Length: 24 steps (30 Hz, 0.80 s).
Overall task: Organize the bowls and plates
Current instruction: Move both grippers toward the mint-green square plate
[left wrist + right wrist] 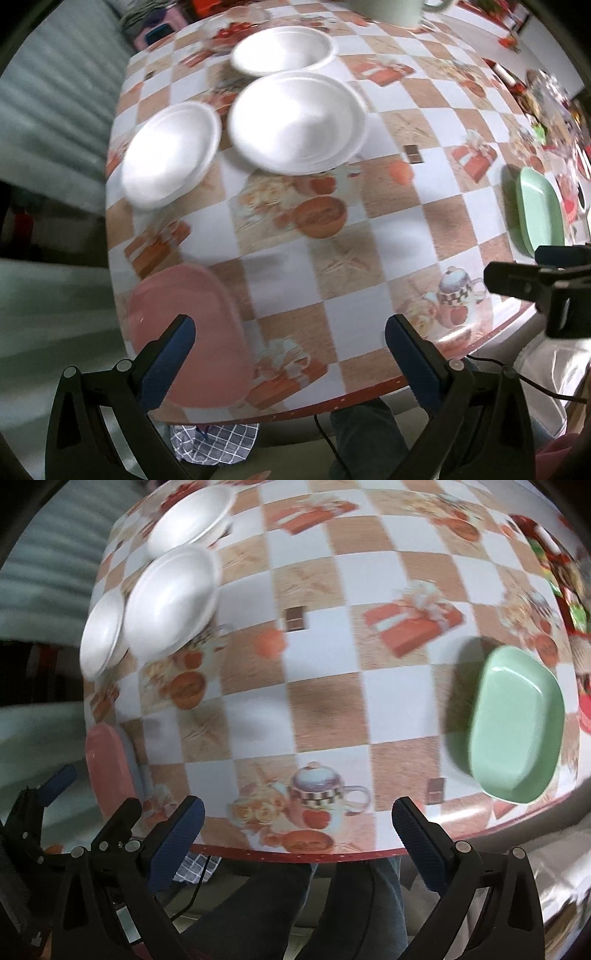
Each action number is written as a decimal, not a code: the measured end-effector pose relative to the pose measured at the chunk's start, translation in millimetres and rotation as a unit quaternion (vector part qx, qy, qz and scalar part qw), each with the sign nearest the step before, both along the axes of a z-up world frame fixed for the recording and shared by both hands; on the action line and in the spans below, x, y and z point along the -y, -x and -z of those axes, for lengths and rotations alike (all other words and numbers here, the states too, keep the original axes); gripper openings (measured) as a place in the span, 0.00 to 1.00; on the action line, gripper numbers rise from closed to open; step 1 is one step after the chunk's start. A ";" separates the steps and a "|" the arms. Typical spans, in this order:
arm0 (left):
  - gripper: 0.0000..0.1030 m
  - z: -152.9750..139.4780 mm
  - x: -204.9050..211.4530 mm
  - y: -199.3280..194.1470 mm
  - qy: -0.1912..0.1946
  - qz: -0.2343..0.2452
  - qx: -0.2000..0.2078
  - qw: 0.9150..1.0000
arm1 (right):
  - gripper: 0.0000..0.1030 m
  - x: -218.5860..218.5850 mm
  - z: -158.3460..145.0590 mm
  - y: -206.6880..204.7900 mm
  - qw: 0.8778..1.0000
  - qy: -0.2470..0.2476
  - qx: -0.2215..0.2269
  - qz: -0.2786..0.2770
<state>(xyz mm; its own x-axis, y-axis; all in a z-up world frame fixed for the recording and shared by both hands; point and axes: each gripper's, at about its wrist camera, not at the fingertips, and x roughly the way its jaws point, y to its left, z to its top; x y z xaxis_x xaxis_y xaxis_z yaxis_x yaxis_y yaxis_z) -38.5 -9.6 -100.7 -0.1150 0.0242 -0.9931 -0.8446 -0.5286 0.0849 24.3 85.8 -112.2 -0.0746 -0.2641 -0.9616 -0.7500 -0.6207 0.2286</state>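
Observation:
Three white foam dishes lie on the checked tablecloth: a bowl [284,50] at the far side, a bowl on a plate [297,122] in the middle and a bowl [170,153] to the left. A pink plate [188,332] lies at the near left edge, a green dish [517,720] at the near right. My left gripper [290,339] is open and empty above the near edge, its left finger over the pink plate. My right gripper [297,823] is open and empty over the near edge, left of the green dish.
A large pale mug [388,11] stands at the far edge. Colourful clutter [546,96] lies along the right side of the table. The table edge [295,853] runs just ahead of my right fingers. A person's legs [277,904] and a checked cloth [214,439] are below.

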 end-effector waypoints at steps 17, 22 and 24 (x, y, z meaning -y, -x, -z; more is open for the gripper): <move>1.00 12.6 -99.6 -78.6 0.006 0.151 0.021 0.988 | 0.99 -94.5 14.8 -127.2 0.985 -0.013 0.041 0.164; 1.00 18.7 -128.8 -101.9 0.004 0.173 0.043 0.984 | 0.99 -118.3 19.6 -162.2 0.980 -0.023 0.064 0.189; 1.00 22.1 -141.9 -112.3 0.003 0.183 0.052 0.982 | 0.99 -127.6 22.4 -174.1 0.977 -0.027 0.075 0.196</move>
<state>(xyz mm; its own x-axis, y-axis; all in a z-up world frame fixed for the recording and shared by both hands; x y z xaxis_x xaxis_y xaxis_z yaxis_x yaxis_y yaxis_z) 73.8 132.2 -122.8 0.0025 0.0387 -0.9992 -0.9823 -0.1871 -0.0097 198.4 213.3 -134.6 -0.0167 -0.1917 -0.9813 -0.9553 -0.2866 0.0723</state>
